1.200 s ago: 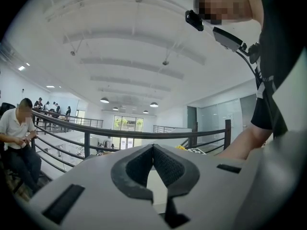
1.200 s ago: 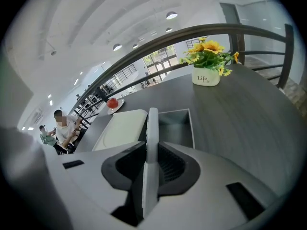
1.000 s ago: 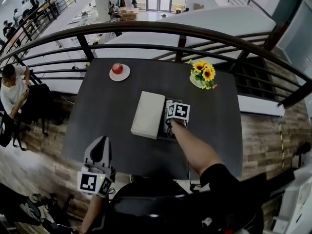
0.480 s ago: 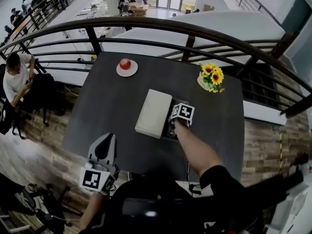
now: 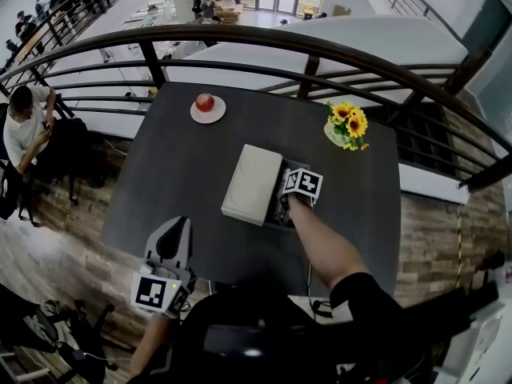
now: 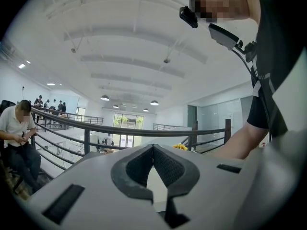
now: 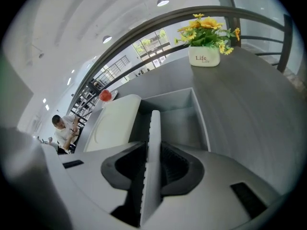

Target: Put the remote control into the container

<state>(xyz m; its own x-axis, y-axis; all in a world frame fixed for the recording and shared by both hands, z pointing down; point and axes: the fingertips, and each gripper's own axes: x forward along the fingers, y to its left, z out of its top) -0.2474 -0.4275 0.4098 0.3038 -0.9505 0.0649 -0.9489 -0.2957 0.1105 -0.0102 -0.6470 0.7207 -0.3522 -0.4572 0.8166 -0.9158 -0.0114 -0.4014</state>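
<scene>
A thin white remote control stands on edge between the jaws of my right gripper, which is shut on it. It hangs over the open grey container, its far end pointing down into the box. In the head view the right gripper is at the container's right side, and the remote is hidden under the marker cube. The cream lid lies alongside the container on the left. My left gripper hovers at the table's near edge, shut and holding nothing; the left gripper view shows its tips touching.
The dark table carries an apple on a white plate at the far left and a pot of sunflowers at the far right. A curved black railing runs behind the table. A person sits off to the left.
The head view has shifted slightly. The right gripper stays over the container with the remote in it, barely moved. The left gripper has kept still.
</scene>
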